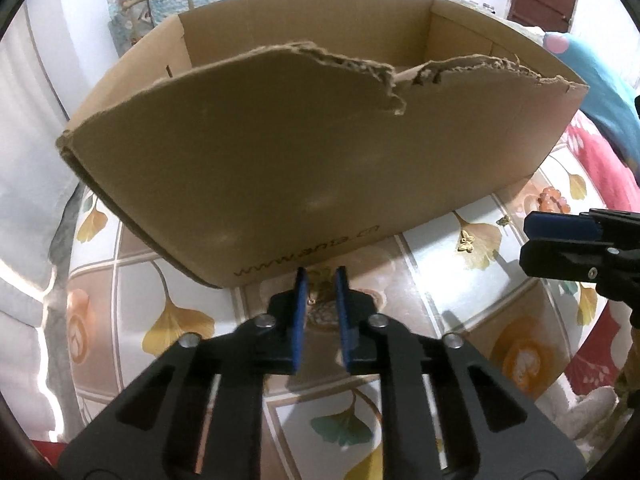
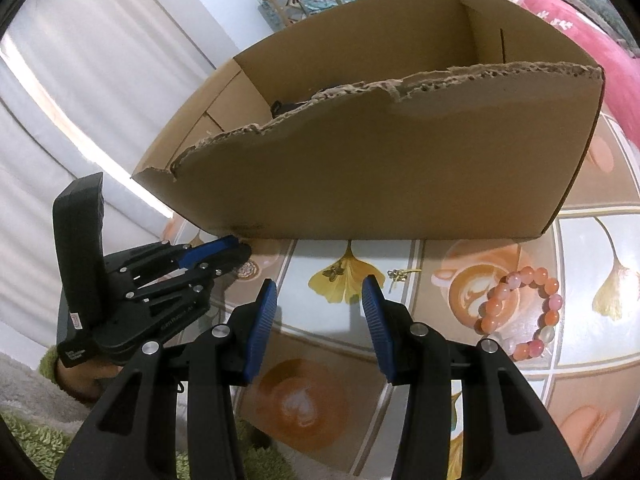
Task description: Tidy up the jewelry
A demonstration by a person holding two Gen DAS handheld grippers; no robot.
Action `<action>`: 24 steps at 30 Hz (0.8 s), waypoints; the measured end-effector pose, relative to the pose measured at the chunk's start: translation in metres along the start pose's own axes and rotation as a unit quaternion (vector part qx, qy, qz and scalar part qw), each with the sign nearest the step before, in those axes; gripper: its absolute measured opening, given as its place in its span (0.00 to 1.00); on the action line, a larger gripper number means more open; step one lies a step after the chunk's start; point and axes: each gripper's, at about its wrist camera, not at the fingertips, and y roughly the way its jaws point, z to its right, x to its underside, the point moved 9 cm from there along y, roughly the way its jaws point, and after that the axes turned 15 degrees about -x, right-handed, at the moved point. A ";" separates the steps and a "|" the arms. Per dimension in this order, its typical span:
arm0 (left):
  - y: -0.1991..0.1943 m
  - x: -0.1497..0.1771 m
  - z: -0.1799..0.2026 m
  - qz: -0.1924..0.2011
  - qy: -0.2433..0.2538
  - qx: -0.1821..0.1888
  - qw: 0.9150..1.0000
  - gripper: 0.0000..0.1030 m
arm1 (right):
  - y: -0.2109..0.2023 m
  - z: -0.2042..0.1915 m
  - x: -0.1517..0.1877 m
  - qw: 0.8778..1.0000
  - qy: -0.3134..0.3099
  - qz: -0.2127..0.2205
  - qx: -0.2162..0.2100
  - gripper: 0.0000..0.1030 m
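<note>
While the left gripper (image 1: 320, 280) pinches a small gold piece (image 1: 316, 294) by the box, most jewelry is still out.
Its jaws are nearly shut on that trinket at the cardboard box's (image 2: 400, 168) near wall; the right gripper (image 2: 320, 300) hangs half open, empty. Butterfly charm (image 2: 334, 273), gold earring (image 2: 398, 276) and bead bracelet (image 2: 520, 312) lie on the table (image 2: 420, 332).

Cardboard box (image 2: 400, 168): plain brown, dark web-address print low on its front. Tablecloth (image 2: 440, 328) under box: pale grid, yellow ginkgo leaves, orange latte cups. Beaded bracelet (image 2: 520, 312) right of box: pink-orange. Gripper pads (image 2: 264, 316): blue on black.
</note>
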 end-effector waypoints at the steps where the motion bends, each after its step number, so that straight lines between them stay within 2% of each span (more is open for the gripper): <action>1: 0.000 0.000 0.000 0.000 -0.001 0.001 1.000 0.10 | 0.000 0.000 0.000 1.000 0.000 0.000 0.000 0.43; 13: -0.011 0.009 -0.001 0.001 0.008 0.011 1.000 0.10 | -0.006 0.001 0.000 1.000 -0.018 0.002 0.009 0.43; 18: -0.016 0.010 -0.004 0.008 0.008 0.011 1.000 0.10 | 0.005 -0.004 -0.001 0.999 -0.042 -0.012 0.025 0.36; 24: -0.018 0.011 -0.002 0.012 0.008 0.020 1.000 0.10 | 0.020 -0.003 -0.004 0.994 -0.079 -0.028 0.068 0.29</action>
